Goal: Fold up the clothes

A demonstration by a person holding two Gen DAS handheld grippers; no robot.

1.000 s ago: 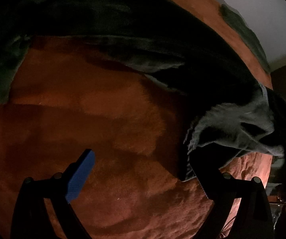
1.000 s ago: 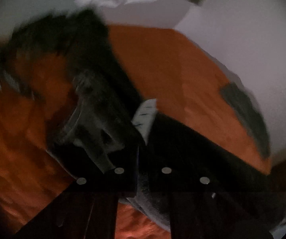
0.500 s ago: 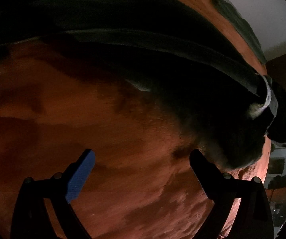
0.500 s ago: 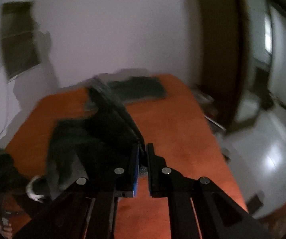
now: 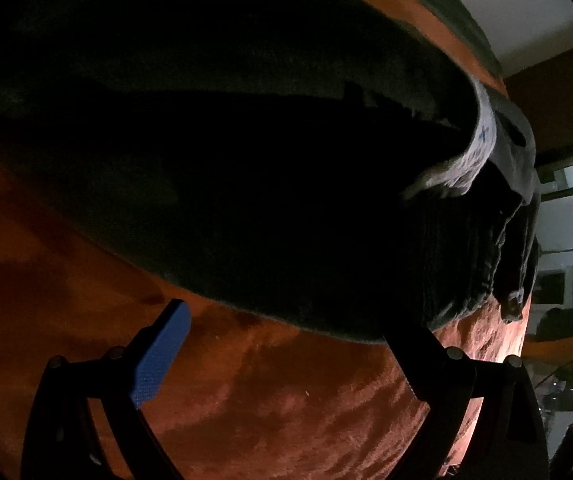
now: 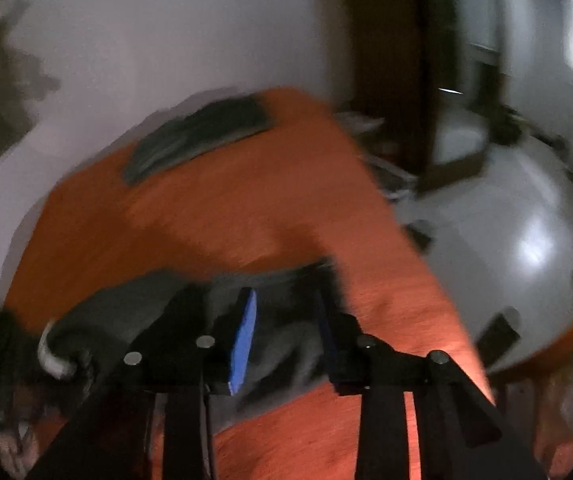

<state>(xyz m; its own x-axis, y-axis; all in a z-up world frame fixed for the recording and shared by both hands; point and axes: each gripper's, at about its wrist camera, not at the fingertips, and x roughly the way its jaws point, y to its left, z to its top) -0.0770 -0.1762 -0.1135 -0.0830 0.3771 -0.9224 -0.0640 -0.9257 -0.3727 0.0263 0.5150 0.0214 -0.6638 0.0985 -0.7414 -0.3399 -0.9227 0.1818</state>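
- Left wrist view: the left gripper has its two fingers spread wide apart with nothing between them.
- One finger has a blue pad. The other finger is black, and its tip sits under the edge of the dark garment.
- The dark garment lies just ahead of the fingers on the orange blanket. It fills most of the view and hides the blanket past it.
- A white label shows on the garment, ahead of the black finger and off to that side.
- Another dark cloth lies far ahead, at the far edge of the blanket, next to the pale wall.
- Right wrist view: the picture is blurry. The right gripper has its fingers apart, with a gap between the blue pad and the black finger. They hold nothing.
- The dark garment lies under and just ahead of these fingers, spreading out past the blue-pad side.
- A folded dark cloth lies well ahead on the orange blanket, near the wall.
- Past the black-finger side is a shiny grey floor and a dark wooden door frame.
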